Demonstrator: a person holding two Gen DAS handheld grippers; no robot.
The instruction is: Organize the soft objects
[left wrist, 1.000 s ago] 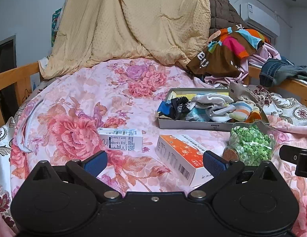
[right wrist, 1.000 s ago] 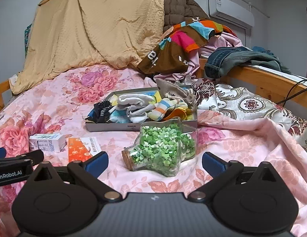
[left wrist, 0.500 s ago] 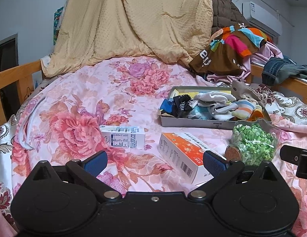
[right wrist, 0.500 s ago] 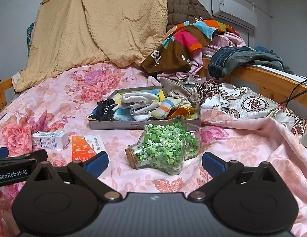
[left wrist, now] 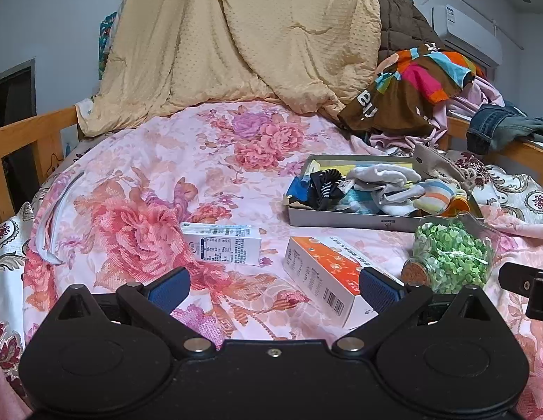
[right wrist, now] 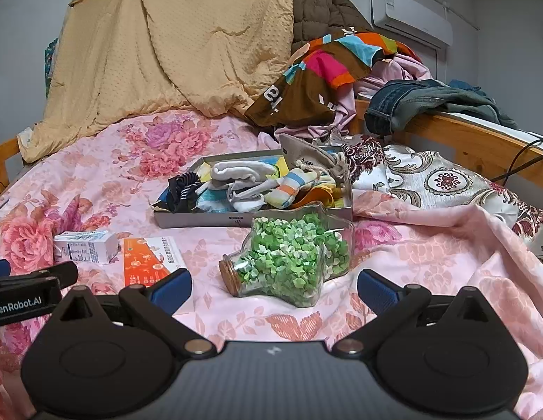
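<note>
- On the bed, toward its right side, a shallow grey tray [right wrist: 201, 222] holds a loose heap of socks [right wrist: 257, 185]: white, striped and dark ones tangled together, filling it up to the rim.
- A beige drawstring pouch [right wrist: 306, 155] lies over the tray's far right corner.
- Just in front of the tray, a clear star-shaped bottle [right wrist: 292, 255] full of small green pieces lies on its side, its cork pointing left.
- Left of the bottle lies an orange-and-white box [left wrist: 324, 273]; further left, apart from it, a small white carton [left wrist: 222, 245] lies flat.
- All of these rest on a pink floral sheet [left wrist: 166, 175].
- The right gripper [right wrist: 273, 285] hovers low before the bottle, its 2 blue-padded fingers [right wrist: 173, 285] spread wide with nothing between them.
- The left gripper [left wrist: 273, 285] hovers beside it, facing the box and carton; its fingers [left wrist: 170, 287] are likewise spread and hold nothing.
- At the head of the bed a tan quilt [left wrist: 236, 52] is heaped up, with a brown multicoloured garment [right wrist: 317, 80] to its right.
- Jeans [right wrist: 411, 101] hang over the wooden bed rail [right wrist: 481, 147] on the right.
</note>
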